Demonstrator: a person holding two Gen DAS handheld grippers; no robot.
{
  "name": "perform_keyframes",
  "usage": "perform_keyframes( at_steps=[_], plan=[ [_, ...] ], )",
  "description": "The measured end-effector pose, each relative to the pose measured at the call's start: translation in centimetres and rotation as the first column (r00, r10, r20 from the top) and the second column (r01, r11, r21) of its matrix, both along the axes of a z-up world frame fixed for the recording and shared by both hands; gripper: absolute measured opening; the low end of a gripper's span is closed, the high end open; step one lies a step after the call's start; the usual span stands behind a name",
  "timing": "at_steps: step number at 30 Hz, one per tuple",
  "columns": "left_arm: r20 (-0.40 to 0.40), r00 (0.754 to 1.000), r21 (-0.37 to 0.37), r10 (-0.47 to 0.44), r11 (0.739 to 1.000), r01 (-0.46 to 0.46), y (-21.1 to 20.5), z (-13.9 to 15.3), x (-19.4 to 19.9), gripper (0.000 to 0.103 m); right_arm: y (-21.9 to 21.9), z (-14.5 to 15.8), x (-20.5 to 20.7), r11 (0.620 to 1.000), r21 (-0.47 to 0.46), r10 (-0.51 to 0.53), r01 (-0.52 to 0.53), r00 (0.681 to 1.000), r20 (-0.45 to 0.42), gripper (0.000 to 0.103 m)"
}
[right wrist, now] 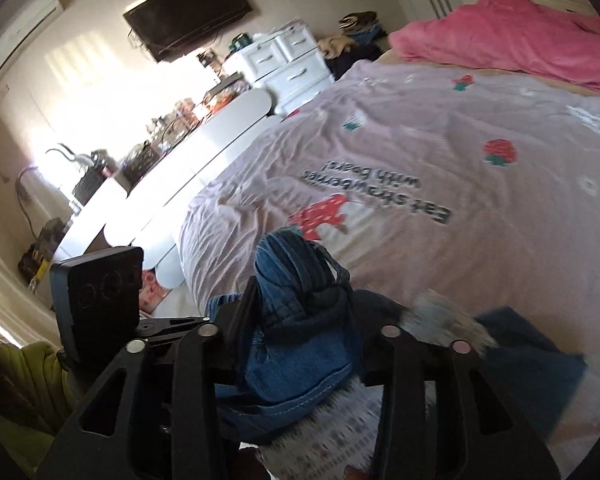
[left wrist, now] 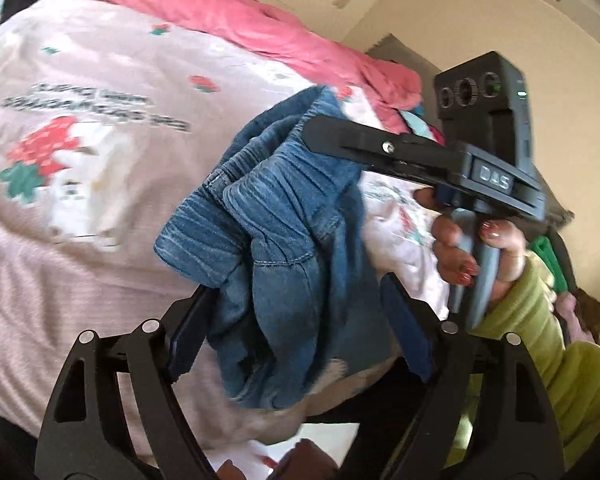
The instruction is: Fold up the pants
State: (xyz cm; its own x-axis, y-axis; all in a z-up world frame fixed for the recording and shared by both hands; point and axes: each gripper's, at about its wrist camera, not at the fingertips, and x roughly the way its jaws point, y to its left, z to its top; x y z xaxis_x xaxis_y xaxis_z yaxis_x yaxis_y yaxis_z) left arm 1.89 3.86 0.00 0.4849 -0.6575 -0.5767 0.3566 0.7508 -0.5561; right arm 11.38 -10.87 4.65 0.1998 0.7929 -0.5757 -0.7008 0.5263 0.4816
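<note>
Left wrist view: blue denim pants, bunched and lifted above the bed, hung between the left hand-held gripper, whose jaws stood fairly wide with cloth against the left pad; a firm grip could not be confirmed. The right hand-held gripper pinched the elastic waistband; its body read "DAS". A pink blanket lay beyond.

Right wrist view: the right hand-held gripper was clamped on the pants. Only here appeared the legible bedcover print "Eat strawberries with bears!", a wall television, a white dresser and a cluttered white table.
</note>
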Motion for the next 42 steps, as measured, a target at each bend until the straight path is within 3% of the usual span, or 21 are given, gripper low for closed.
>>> perform_keyframes(
  at_steps=[1, 3, 7, 11, 15, 20, 23, 26, 31, 36, 42],
  plan=[
    [0.004, 1.000, -0.004, -0.027, 1.000, 0.027, -0.8, 0.0, -0.2, 0.073, -1.4, 0.0, 0.0, 0.999, 0.008, -0.033, 0.033, 0.999, 0.001, 0.055],
    [0.002, 0.995, 0.005, -0.101, 0.995, 0.101, -2.6, -0.3, -0.6, 0.073, -3.6, -0.1, -0.1, 0.995, 0.030, -0.092, 0.092, 0.996, 0.001, 0.063],
    [-0.018, 0.977, 0.073, -0.212, 0.974, 0.213, -5.7, -1.4, -1.3, 0.073, -8.0, -1.3, -0.9, 0.974, 0.006, -0.228, 0.228, 0.974, -0.004, 0.063],
    [0.013, 0.991, 0.190, -0.136, 0.973, 0.131, -5.7, -0.9, -1.4, 0.073, -8.3, -2.7, -2.3, 0.959, -0.114, -0.259, 0.261, 0.965, 0.032, 0.063],
    [0.037, 0.995, 0.342, -0.093, 0.937, 0.075, -5.8, -1.7, -1.5, 0.073, -7.0, -4.4, -2.4, 0.946, -0.211, -0.243, 0.248, 0.969, 0.052, 0.063],
    [-0.006, 0.987, 0.360, -0.158, 0.921, 0.150, -7.5, -3.2, -2.1, 0.077, -7.7, -7.9, -2.1, 0.896, -0.361, -0.265, 0.258, 0.964, 0.031, 0.062],
    [0.001, 0.982, 0.362, -0.187, 0.916, 0.174, -7.6, -3.2, -2.2, 0.081, -9.1, -8.9, -2.1, 0.903, -0.330, -0.296, 0.276, 0.955, -0.011, 0.063],
    [-0.008, 0.982, 0.313, -0.189, 0.932, 0.182, -6.4, -2.8, -2.1, 0.081, -9.2, -8.2, -2.7, 0.902, -0.322, -0.298, 0.287, 0.954, 0.017, 0.066],
    [0.039, 0.996, 0.284, -0.082, 0.957, 0.068, -2.1, -0.7, -1.8, 0.082, -10.9, -5.2, -4.9, 0.896, -0.261, -0.339, 0.360, 0.933, 0.123, 0.067],
    [0.012, 1.000, 0.289, 0.022, 0.957, -0.025, 0.8, -0.9, -0.3, 0.082, -12.6, -4.1, -8.4, 0.890, -0.234, -0.358, 0.392, 0.917, 0.175, 0.075],
    [0.016, 1.000, 0.315, 0.007, 0.949, -0.012, 0.8, -0.4, 1.1, 0.082, -10.3, -3.5, -13.6, 0.929, -0.225, -0.243, 0.296, 0.941, 0.235, 0.075]
  ],
)
